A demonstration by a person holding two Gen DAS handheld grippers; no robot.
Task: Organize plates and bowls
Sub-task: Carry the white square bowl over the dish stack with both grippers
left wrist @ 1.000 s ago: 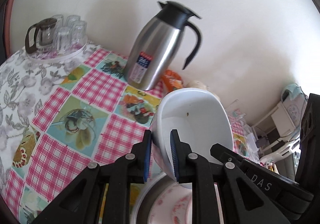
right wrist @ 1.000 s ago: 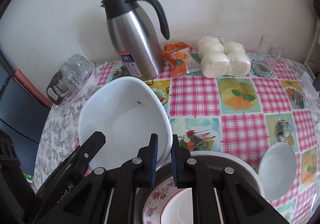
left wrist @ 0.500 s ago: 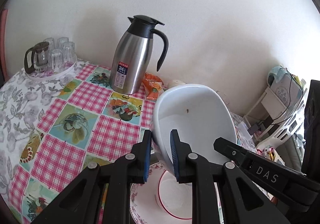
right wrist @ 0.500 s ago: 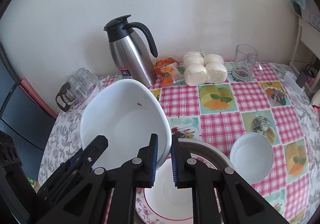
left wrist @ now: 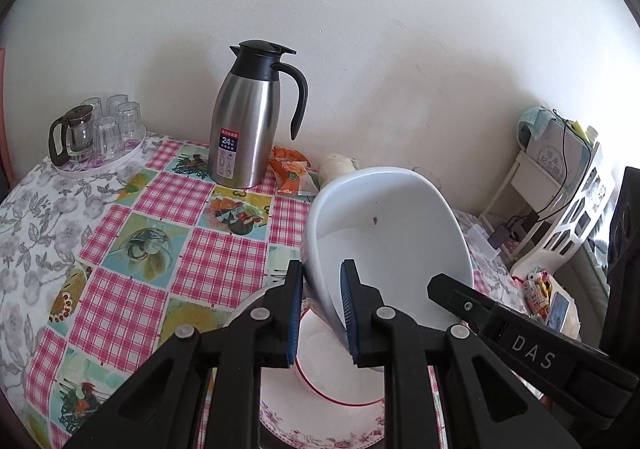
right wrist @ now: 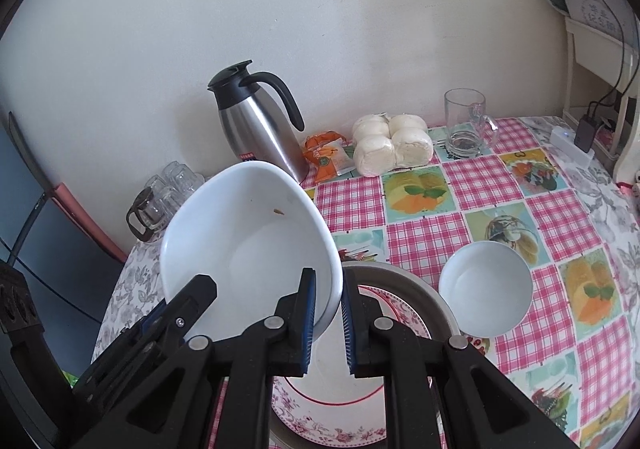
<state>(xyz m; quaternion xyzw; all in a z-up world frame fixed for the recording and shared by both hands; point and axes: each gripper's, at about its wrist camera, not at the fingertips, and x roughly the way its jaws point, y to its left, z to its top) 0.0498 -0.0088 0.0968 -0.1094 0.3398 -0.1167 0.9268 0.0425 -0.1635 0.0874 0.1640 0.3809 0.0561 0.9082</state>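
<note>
A large white ceramic bowl point(right wrist: 248, 249) is held tilted in the air above a stack of dishes, gripped on opposite sides of its rim by both tools. The left tongs point(left wrist: 319, 313) pinch the rim nearest that camera, blue pads on either side of the wall; the right tongs point(right wrist: 328, 323) clamp the opposite edge the same way.

Directly beneath sits a floral-rimmed plate with a red ring point(right wrist: 320, 415), resting in a wider grey dish point(right wrist: 420, 295). Just right of that stack, a small white bowl point(right wrist: 486, 287) stands alone on the pink checked tabletop point(right wrist: 424, 245).

To do this step well, I would level the big bowl before lowering, keep both grips even, and centre it over the stack so it seats without sliding.

Open tabletop lies left of the stack and further right. Towards the wall stand a steel jug with a black handle point(left wrist: 244, 137), an orange snack packet point(right wrist: 326, 157), white buns point(right wrist: 392, 143), a clear glass mug point(right wrist: 466, 123) and a tray of glasses point(left wrist: 96, 133). The tabletop edge curves away on the right.
</note>
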